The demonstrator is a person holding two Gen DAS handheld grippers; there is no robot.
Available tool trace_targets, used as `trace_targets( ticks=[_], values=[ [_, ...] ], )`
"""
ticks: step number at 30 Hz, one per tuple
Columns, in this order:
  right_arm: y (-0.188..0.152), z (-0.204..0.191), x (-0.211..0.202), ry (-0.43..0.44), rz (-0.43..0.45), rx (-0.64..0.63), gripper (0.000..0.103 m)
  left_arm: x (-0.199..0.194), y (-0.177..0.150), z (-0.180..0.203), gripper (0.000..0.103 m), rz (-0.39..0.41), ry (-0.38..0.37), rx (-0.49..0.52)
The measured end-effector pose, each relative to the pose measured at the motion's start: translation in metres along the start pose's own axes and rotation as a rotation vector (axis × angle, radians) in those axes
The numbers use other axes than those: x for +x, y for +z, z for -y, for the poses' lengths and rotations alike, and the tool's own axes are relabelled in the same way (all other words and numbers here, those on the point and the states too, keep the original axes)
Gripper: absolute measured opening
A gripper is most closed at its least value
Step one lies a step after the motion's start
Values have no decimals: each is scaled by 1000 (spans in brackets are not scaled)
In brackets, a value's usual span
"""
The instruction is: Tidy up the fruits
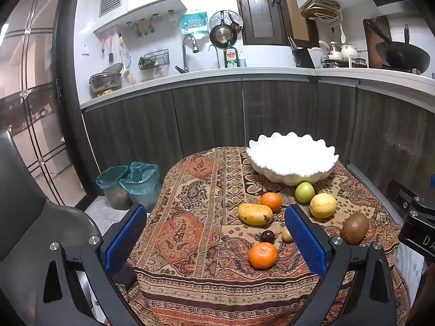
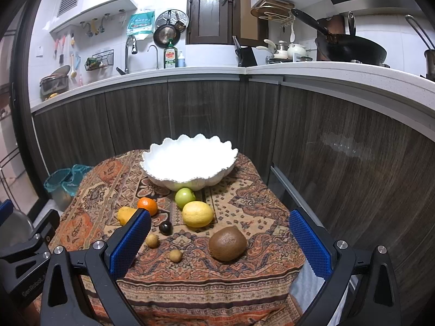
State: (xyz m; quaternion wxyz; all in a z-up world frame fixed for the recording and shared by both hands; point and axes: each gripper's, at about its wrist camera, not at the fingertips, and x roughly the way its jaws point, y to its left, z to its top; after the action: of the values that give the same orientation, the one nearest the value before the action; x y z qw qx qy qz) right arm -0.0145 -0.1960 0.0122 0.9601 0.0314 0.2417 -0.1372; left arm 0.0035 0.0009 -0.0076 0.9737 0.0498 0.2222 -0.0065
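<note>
A small table draped in a patterned orange-and-brown paisley cloth [image 1: 190, 217] is standing in front of dark wood-grain kitchen cabinets [image 2: 136, 119], and a white scalloped ceramic bowl [image 2: 189, 160] is sitting at its far end. Nothing is showing inside the bowl from either camera.

All the fruit is lying loose on the cloth, nearer than the bowl. A round green apple [image 2: 185, 197] is resting just below the bowl's near wall, with a large yellow lemon [image 2: 197, 213] just beside it. Left of those, a small orange tangerine [image 1: 271, 201] is sitting against a yellow elongated mango [image 1: 254, 214]. A dark purple round fruit [image 1: 267, 236] is lying nearer, and a second, larger orange tangerine [image 1: 263, 255] is sitting close to the table's near edge. A brown fuzzy kiwi [image 2: 227, 243] is lying apart on the right, and two small tan round fruits [image 2: 152, 240] [image 2: 175, 255] are sitting between it and the left side.

The left gripper [image 1: 214, 233] is hovering over the near left of the table, its blue-padded fingers [image 1: 125, 239] spread wide and holding nothing. The right gripper [image 2: 220, 241] is hovering over the near edge likewise, its blue pads [image 2: 310, 244] parted and gripping nothing, with the kiwi lying between them in view.

Two bins lined with teal plastic bags [image 1: 130, 184] are standing on the floor to the left.
</note>
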Motion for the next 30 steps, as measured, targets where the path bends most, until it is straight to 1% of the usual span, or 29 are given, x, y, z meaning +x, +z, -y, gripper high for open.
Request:
trace_targets(
  ticks=[30],
  values=[
    [-2,-1,3,4,-14,-1,103,1,-1,0,103,-3,-2,0]
  ],
)
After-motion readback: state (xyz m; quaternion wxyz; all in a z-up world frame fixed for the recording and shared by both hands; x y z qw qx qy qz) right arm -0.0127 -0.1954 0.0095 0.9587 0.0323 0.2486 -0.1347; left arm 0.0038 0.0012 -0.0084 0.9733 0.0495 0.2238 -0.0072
